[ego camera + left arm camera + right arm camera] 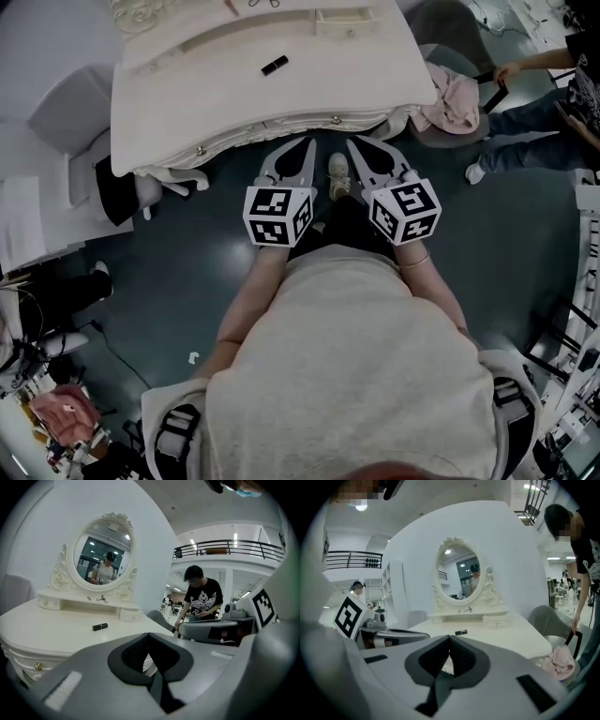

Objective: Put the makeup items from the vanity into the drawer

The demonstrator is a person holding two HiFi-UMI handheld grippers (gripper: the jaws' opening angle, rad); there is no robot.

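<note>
One small black tube (pixel 275 65) lies near the middle of the tabletop (pixel 169 103) in the head view, well beyond the left tool (pixel 302 150) and right tool (pixel 361 150) at its front edge. Left gripper view: jaws together, empty, tube ahead-left. Right gripper view: likewise closed, empty. The tube seems light, rigid and slick; pinch across its middle.
</note>
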